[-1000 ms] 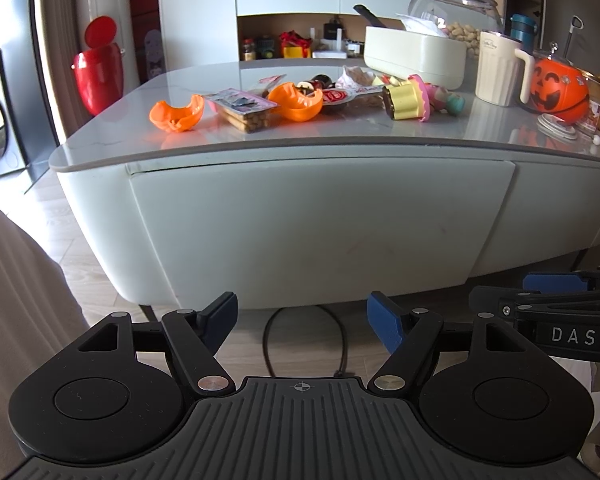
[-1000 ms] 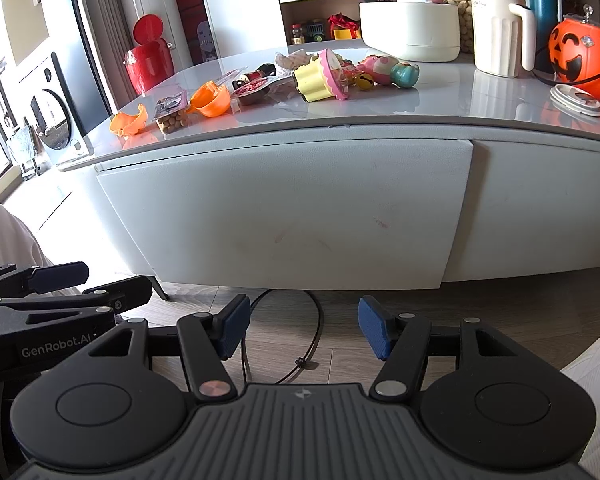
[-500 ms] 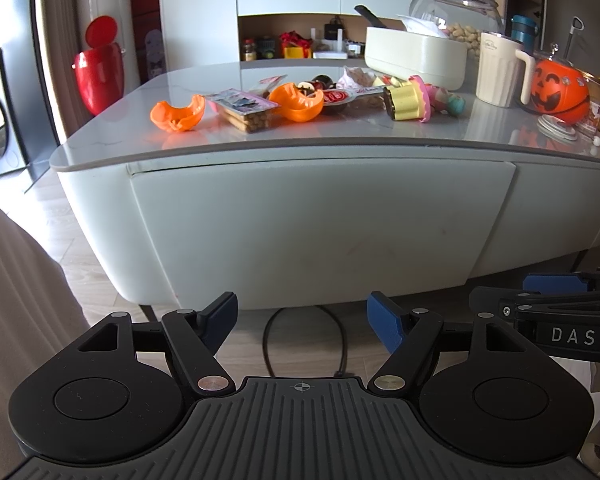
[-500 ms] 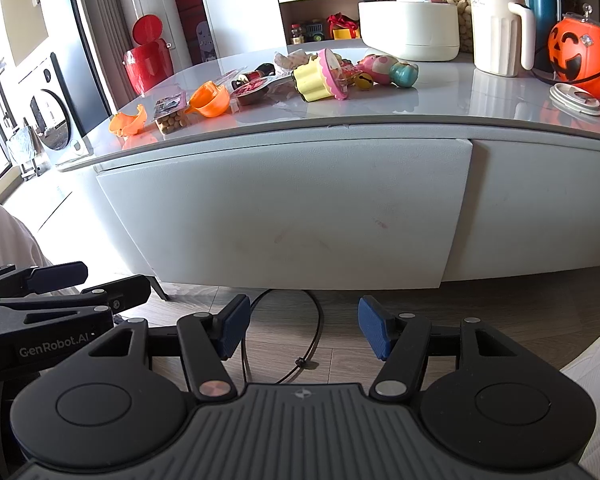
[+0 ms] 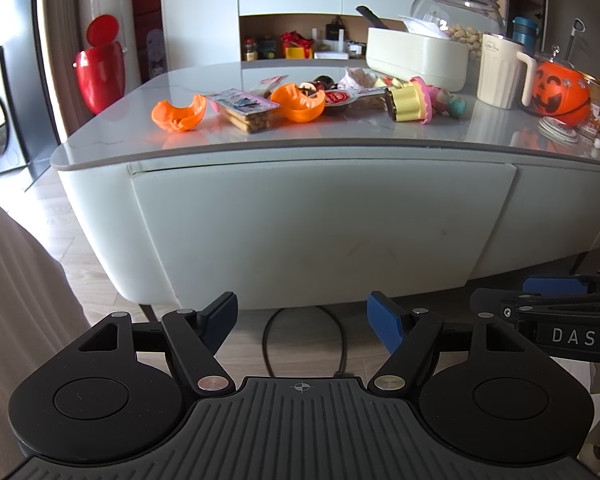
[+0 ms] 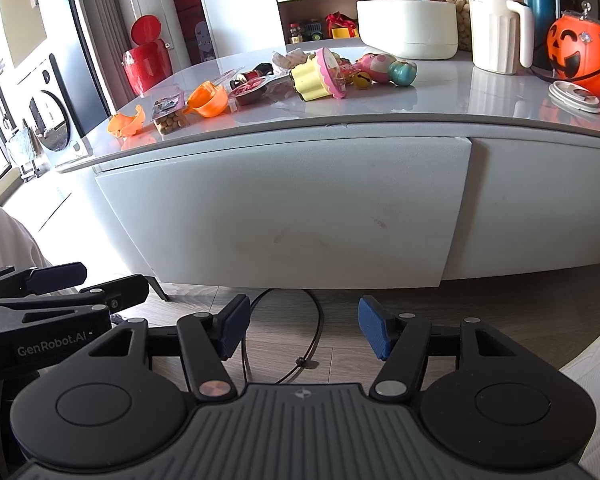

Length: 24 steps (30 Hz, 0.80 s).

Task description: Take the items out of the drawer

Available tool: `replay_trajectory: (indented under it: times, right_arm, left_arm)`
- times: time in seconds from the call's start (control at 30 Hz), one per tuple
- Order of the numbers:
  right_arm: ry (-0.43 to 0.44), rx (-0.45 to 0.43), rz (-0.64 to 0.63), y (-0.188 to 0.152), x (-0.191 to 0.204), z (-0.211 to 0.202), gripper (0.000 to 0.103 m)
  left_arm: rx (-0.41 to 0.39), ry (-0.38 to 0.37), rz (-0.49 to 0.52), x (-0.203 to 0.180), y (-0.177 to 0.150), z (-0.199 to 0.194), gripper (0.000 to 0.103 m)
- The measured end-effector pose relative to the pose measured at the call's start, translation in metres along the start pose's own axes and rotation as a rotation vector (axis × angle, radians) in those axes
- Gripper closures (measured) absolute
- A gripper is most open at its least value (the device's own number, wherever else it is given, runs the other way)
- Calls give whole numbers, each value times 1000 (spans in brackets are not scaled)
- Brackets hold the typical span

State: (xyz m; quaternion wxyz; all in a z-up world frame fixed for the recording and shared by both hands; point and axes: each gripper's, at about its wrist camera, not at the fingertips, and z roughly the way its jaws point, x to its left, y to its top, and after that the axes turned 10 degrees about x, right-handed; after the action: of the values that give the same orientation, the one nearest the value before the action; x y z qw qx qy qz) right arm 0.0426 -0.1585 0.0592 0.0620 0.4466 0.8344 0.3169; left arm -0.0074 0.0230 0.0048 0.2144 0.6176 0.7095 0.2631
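A wide white drawer front (image 5: 320,232) (image 6: 284,208) sits shut under the grey tabletop (image 5: 340,132); its contents are hidden. On top lie two orange shell halves (image 5: 179,114) (image 5: 299,102), a snack pack (image 5: 246,111), a yellow-and-pink cupcake toy (image 5: 409,101) (image 6: 318,75) and a pink figure (image 6: 374,66). My left gripper (image 5: 302,320) hangs open and empty below the drawer, above the floor. My right gripper (image 6: 302,326) is also open and empty, beside the left one.
A white tub (image 5: 418,58), a cream jug (image 5: 500,72) and an orange pumpkin bucket (image 5: 560,90) stand at the table's back right. A black cable (image 5: 300,340) lies on the wooden floor under the table. A red bin (image 5: 100,74) stands far left.
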Motion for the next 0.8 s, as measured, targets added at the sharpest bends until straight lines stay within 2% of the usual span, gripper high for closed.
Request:
replay_trajectory:
  times: [0.8]
  right_arm:
    - [-2,-1,15,-2,-2,0,43]
  left_arm:
    - [-10,4,-41,-6,1,-2,26]
